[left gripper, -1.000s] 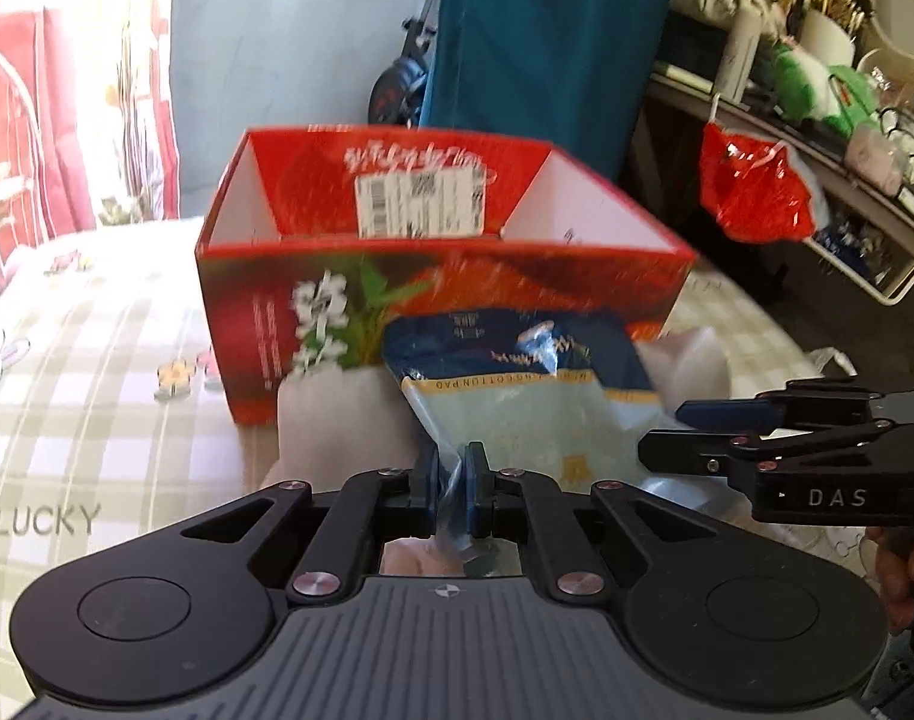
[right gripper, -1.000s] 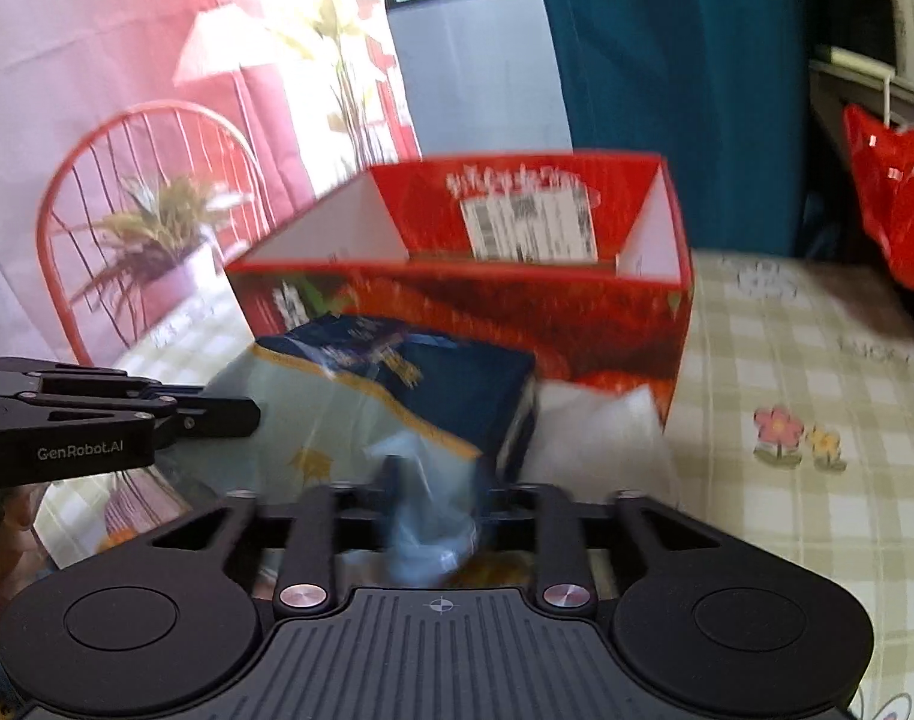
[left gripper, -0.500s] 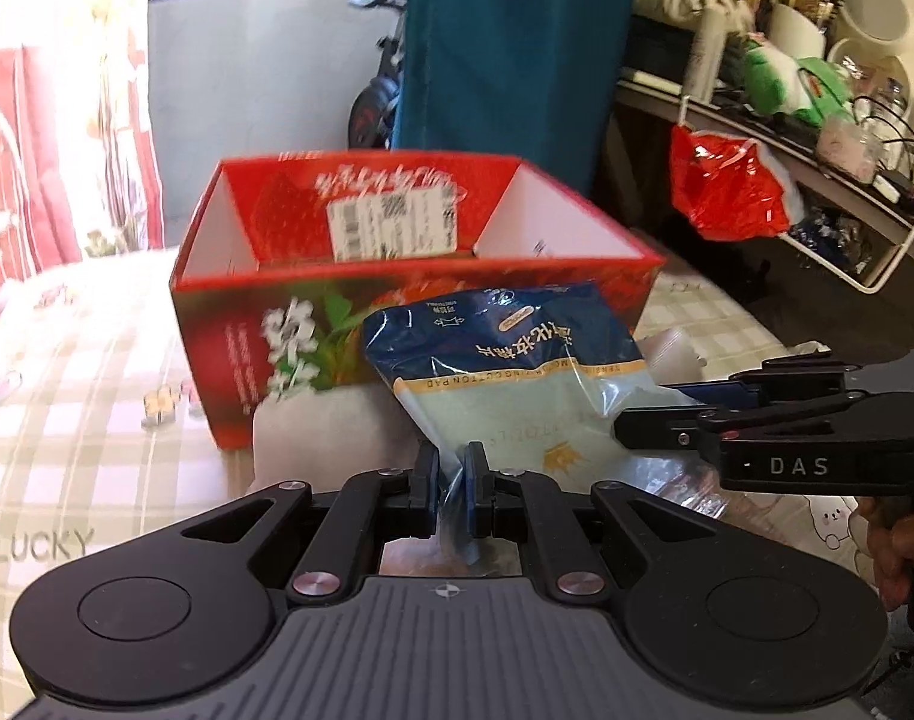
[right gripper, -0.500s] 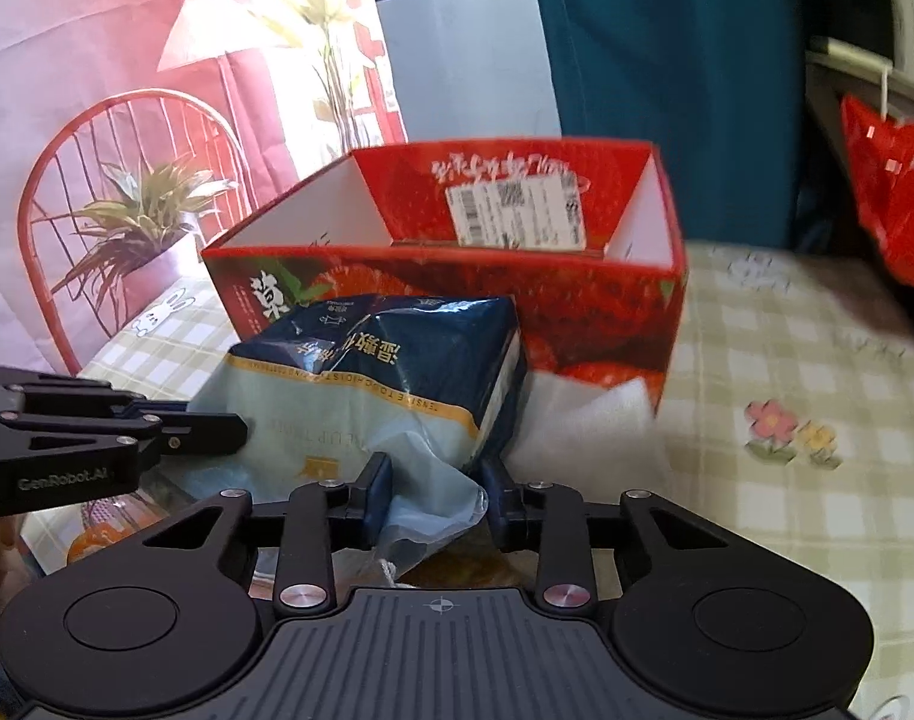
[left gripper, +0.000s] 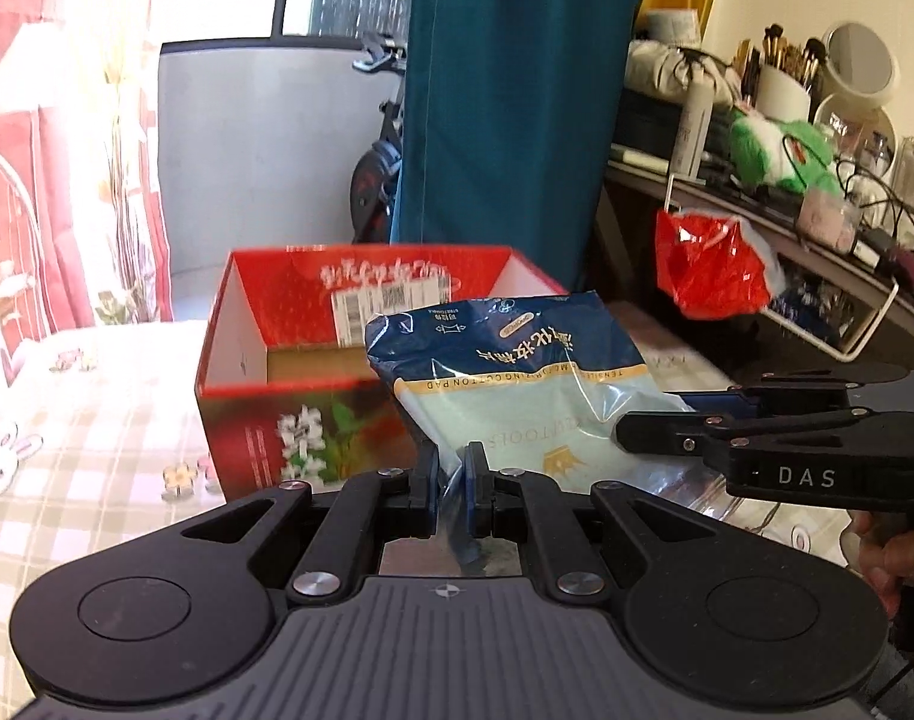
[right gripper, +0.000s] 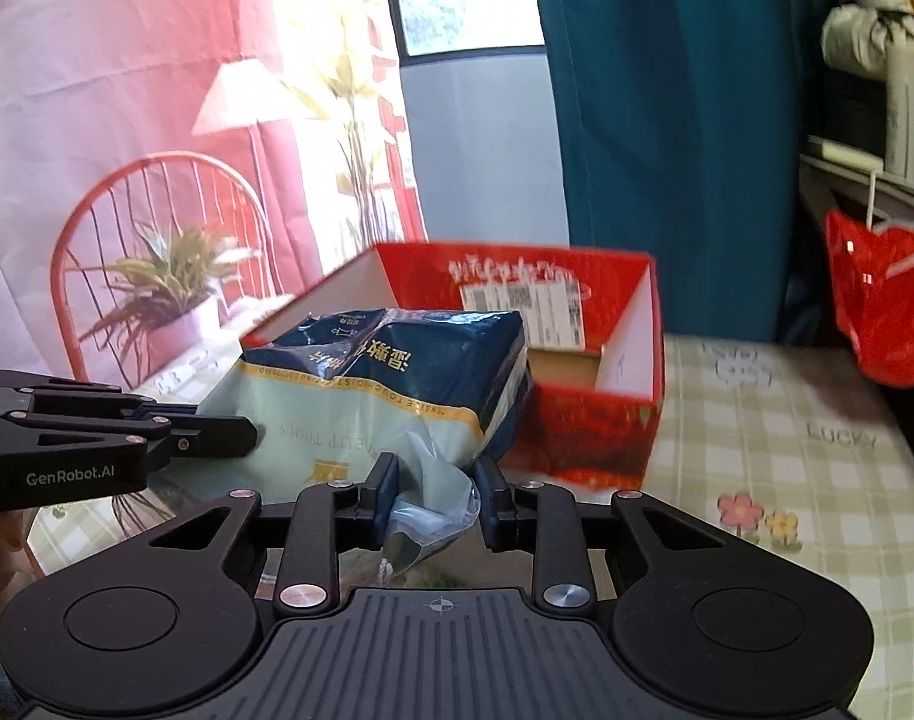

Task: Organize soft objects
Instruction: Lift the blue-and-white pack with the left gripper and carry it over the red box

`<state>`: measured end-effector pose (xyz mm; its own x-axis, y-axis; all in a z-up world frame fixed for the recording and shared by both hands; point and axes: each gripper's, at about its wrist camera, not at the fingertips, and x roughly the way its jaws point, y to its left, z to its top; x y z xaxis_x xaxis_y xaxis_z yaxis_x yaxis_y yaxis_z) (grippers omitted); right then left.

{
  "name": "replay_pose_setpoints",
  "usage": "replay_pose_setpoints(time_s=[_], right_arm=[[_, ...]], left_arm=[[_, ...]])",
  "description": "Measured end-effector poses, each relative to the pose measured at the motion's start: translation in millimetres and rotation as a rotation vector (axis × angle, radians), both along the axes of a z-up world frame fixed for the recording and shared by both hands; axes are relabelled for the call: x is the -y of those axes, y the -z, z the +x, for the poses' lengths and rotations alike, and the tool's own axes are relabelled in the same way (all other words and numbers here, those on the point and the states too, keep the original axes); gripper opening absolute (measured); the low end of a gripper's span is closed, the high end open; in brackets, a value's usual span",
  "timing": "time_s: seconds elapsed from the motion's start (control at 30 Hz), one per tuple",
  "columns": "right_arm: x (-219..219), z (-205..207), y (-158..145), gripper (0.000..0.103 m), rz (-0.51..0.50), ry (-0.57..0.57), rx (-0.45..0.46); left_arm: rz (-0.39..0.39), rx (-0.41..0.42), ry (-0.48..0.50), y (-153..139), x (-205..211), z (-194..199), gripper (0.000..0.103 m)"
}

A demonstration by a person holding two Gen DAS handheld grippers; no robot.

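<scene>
Blue-and-pale-green plastic pack of cotton pads is hanging above the checked tablecloth, just short of the empty red cardboard box, its placement pending, left gripper pinching its edge, right gripper closing on crumpled film.

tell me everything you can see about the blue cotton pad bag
The cotton pad bag is a soft, crinkly plastic pack, dark blue at its far end with a gold band, pale green below, printed with a small crown. It looks puffy and full, held in the air in front of the red box, tilted away. The left gripper is pinched shut on its near edge film; the right gripper is closing with bunched clear film between its fingers.
</scene>
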<state>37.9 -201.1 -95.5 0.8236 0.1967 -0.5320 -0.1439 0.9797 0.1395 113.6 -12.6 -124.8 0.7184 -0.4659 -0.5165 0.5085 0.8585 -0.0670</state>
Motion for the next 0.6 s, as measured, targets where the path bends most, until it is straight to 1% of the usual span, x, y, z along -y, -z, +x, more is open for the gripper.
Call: replay_pose_setpoints(time_s=[0.2,0.3,0.5,0.6], right_arm=[[2.7,11.1,-13.4,0.024,-0.014,-0.013,0.034],[9.8,20.7,-18.7,0.024,0.002,-0.014,0.042],[26.4,48.9,-23.9,0.024,0.029,-0.02,0.05],[30.2,68.7,-26.0,0.024,0.02,-0.026,0.061]], left_arm=[[-0.017,0.021,0.004,-16.0,4.7,13.2,0.009],[-0.017,0.035,0.01,-22.6,8.1,21.7,0.009],[-0.037,0.035,0.009,-31.8,12.1,50.1,0.009],[-0.038,0.038,0.001,-34.0,15.4,67.5,0.009]])
